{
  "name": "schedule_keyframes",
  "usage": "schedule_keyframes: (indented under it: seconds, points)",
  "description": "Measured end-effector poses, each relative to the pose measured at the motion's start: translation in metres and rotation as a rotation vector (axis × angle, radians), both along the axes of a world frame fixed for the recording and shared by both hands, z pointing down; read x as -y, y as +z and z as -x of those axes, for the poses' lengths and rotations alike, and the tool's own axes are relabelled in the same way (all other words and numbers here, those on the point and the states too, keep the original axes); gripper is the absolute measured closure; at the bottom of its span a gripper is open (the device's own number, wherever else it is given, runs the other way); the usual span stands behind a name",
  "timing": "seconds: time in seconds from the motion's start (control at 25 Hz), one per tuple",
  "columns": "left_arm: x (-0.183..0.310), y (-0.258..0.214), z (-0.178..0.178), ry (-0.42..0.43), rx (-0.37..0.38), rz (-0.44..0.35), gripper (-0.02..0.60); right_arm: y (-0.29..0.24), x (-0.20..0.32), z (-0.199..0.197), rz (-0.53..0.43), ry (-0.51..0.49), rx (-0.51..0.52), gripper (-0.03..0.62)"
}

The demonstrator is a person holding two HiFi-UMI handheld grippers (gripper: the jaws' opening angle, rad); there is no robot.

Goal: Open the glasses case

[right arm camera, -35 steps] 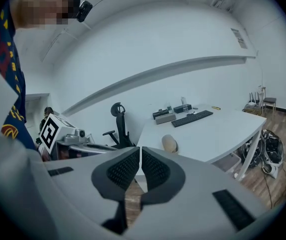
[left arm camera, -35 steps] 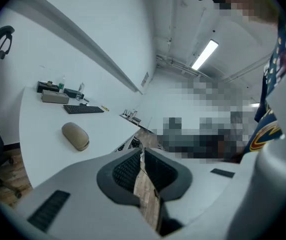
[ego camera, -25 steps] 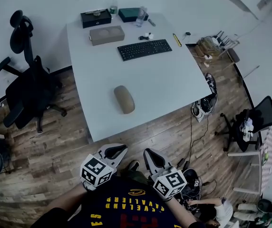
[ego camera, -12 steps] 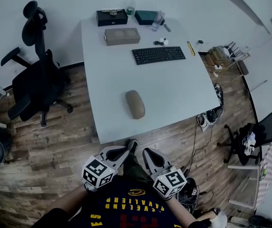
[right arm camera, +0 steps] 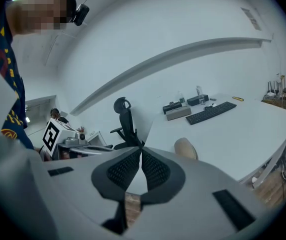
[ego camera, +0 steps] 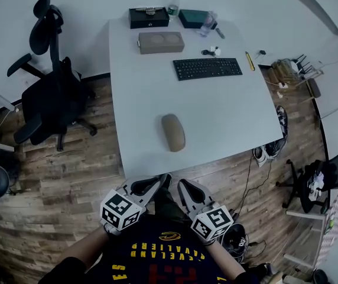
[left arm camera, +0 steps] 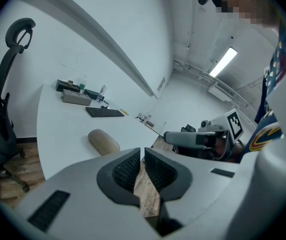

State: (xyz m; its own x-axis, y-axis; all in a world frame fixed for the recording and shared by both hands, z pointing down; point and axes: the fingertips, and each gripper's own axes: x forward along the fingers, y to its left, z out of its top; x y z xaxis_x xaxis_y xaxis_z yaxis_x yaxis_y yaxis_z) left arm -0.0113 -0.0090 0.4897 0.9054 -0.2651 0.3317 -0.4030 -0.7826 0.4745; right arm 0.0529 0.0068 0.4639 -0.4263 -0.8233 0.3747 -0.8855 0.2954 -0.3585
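The left tool (ego camera: 161, 181) and right tool (ego camera: 182, 186) had drawn nearer the bench (ego camera: 228, 111), both pinched together on nothing. The case (ego camera: 173, 132) lay closed near its front edge, untouched; the reach looked due next.

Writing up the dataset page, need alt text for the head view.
Seen from above, a tan oval glasses case lies closed near the front edge of a white table, untouched. Below it the person holds the left gripper and right gripper, both shut and empty, short of the table. A keyboard lies farther back; a black office chair stands left.
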Motion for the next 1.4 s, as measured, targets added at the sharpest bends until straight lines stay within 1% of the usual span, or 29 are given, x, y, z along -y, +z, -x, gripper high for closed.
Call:
schedule_keyframes:
  seconds: [0.16, 0.24, 0.36, 0.48, 0.6, 0.76, 0.8, 0.88, 0.92, 1.0, 1.04, 1.12, 1.28, 1.4]
  points:
    - [0.016, 0.002, -0.021, 0.001, 0.010, 0.000, 0.546, 0.007, 0.015, -0.022, 0.011, 0.021, 0.037, 0.569]
    - [0.024, 0.003, -0.036, 0.008, 0.024, -0.012, 0.546, 0.011, 0.023, -0.037, 0.019, 0.035, 0.056, 0.569]
    - [0.040, 0.008, -0.058, 0.016, 0.088, -0.055, 0.546, 0.015, 0.037, -0.062, 0.032, 0.063, 0.111, 0.569]
    - [0.063, 0.019, -0.075, -0.014, 0.170, -0.078, 0.538, 0.017, 0.057, -0.086, 0.038, 0.087, 0.176, 0.569]
    - [0.092, 0.030, -0.086, -0.086, 0.231, -0.061, 0.475, 0.024, 0.079, -0.105, 0.052, 0.084, 0.190, 0.569]
    - [0.117, 0.048, -0.101, -0.153, 0.308, -0.018, 0.373, 0.052, 0.104, -0.127, 0.138, 0.084, 0.183, 0.568]
    - [0.122, 0.053, -0.105, -0.164, 0.324, -0.008, 0.348, 0.060, 0.111, -0.130, 0.162, 0.078, 0.183, 0.566]
    - [0.135, 0.062, -0.112, -0.192, 0.354, 0.004, 0.323, 0.076, 0.122, -0.133, 0.204, 0.047, 0.176, 0.559]
    - [0.141, 0.066, -0.114, -0.211, 0.369, 0.006, 0.316, 0.084, 0.127, -0.133, 0.224, 0.026, 0.168, 0.544]
    - [0.156, 0.072, -0.117, -0.256, 0.400, 0.005, 0.300, 0.102, 0.136, -0.132, 0.269, -0.020, 0.149, 0.489]
    - [0.163, 0.074, -0.118, -0.278, 0.414, 0.002, 0.297, 0.110, 0.139, -0.132, 0.295, -0.043, 0.140, 0.474]
    - [0.177, 0.078, -0.120, -0.309, 0.439, -0.001, 0.295, 0.127, 0.144, -0.130, 0.348, -0.088, 0.113, 0.474]
    - [0.195, 0.092, -0.133, -0.311, 0.499, 0.003, 0.295, 0.157, 0.149, -0.128, 0.430, -0.166, 0.071, 0.474]
    - [0.205, 0.109, -0.141, -0.299, 0.568, -0.006, 0.280, 0.174, 0.154, -0.123, 0.468, -0.204, 0.098, 0.474]
